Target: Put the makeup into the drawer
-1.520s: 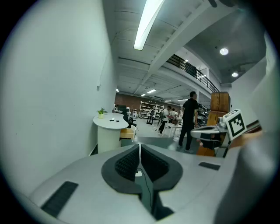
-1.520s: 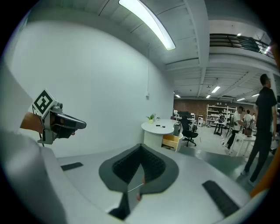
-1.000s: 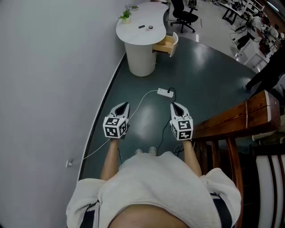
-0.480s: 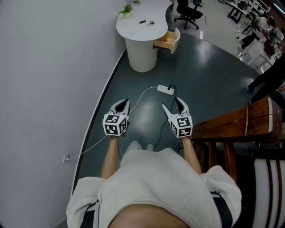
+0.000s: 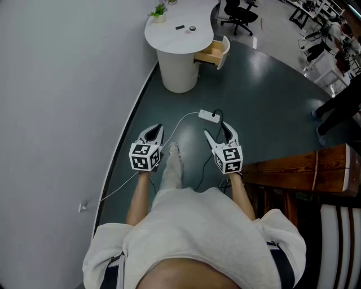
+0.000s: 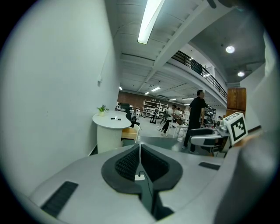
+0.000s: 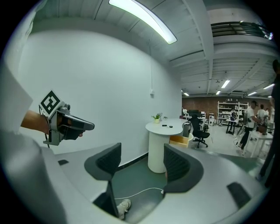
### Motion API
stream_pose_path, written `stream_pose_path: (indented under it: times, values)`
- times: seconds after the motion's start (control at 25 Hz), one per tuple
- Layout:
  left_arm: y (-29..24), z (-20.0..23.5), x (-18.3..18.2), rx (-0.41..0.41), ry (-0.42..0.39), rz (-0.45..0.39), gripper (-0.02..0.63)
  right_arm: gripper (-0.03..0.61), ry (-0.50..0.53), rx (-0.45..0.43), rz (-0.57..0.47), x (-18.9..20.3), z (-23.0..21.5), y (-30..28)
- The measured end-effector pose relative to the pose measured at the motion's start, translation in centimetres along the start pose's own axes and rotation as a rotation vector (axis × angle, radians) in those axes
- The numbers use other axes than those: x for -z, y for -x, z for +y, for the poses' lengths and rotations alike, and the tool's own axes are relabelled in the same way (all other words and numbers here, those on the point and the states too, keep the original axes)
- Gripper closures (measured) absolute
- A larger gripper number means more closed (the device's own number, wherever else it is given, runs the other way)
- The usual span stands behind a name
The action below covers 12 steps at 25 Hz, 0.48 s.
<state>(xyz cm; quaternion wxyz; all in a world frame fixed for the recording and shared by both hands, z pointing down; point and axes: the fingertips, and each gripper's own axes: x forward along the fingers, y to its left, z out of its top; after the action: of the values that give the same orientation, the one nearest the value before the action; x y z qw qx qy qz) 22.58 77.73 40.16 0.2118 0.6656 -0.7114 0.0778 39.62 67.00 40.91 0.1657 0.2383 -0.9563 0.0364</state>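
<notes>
Far ahead stands a round white table point(image 5: 169, 42) with two small dark makeup items point(image 5: 180, 27) point(image 5: 192, 29) on top. Its wooden drawer point(image 5: 213, 53) is pulled open on the right side. My left gripper point(image 5: 156, 133) is shut and empty, held over the dark floor well short of the table. My right gripper point(image 5: 220, 134) is level with it, open with nothing between its fingers. The right gripper view shows the table point(image 7: 162, 144), the makeup point(image 7: 165, 125) and the drawer point(image 7: 180, 141) beyond the open jaws. In the left gripper view the table point(image 6: 109, 133) lies ahead to the left.
A white power strip point(image 5: 208, 116) and its cable lie on the floor just ahead of the grippers. A small potted plant point(image 5: 160, 16) sits on the table. A wooden bench point(image 5: 304, 169) stands at the right. An office chair point(image 5: 240, 11) and a person point(image 5: 338, 104) are further off.
The right gripper's jaws went from shut to open. Both grippers moved forward toward the table, and the person's foot has stepped forward between them.
</notes>
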Motion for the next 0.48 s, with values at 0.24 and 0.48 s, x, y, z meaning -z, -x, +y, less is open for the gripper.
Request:
stream_pose_path:
  times: [0.24, 0.48]
  values:
    - [-6.3, 3.9, -2.9, 0.033, 0.0, -0.005, 0.597, 0.293, 0.011, 0.025, 0.014, -1.7, -2.9, -6.2]
    - [-12.3, 9.1, -7.5, 0.059, 0.009, -0.008, 0.597, 0.299, 0.02, 0.051, 0.016, -6.0, -5.9, -13.7]
